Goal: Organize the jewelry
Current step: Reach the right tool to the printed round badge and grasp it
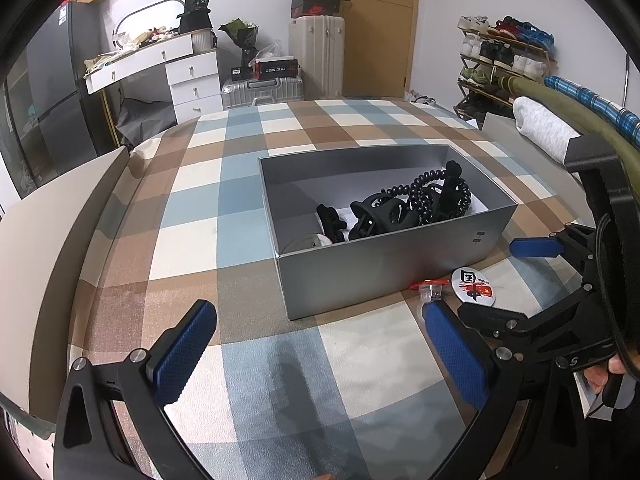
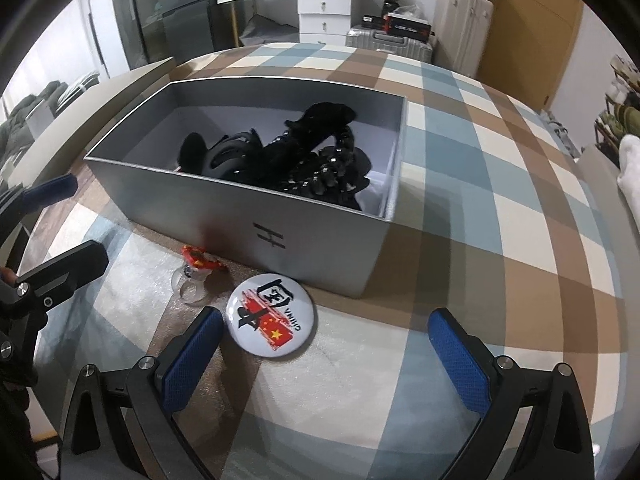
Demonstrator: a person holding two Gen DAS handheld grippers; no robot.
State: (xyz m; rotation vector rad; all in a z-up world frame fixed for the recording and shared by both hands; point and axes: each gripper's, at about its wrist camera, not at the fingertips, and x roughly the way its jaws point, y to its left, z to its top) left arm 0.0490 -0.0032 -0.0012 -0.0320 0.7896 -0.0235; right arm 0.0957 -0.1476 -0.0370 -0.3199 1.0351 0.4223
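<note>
Right hand-held gripper (image 2: 325,338) spread wide, badge (image 2: 271,315) beside left fingertip.

Grey box (image 2: 312,236) open, black hair accessories (image 2: 296,156) heaped inside; round badge (image 2: 271,316), clear ring (image 2: 191,284) beside box.

The round badge (image 2: 271,317), lying on the bed just in front of the grey box (image 2: 320,236), carries the clearest print: a large black brush-style Chinese character, red flag-like streaks with yellow stars, and the word "CHINA" along one side, seen upside down from the right wrist view. On the box's front wall sits a small dark logo (image 2: 270,236), two bars joined like a sideways "H". In the left wrist view, a letter "S" (image 1: 574,361) shows in pale print on the black frame of the right gripper. The black bag (image 1: 199,0) on the white dresser bears a number that looks like "30". Shoebox labels at the back are too small to read.
</note>
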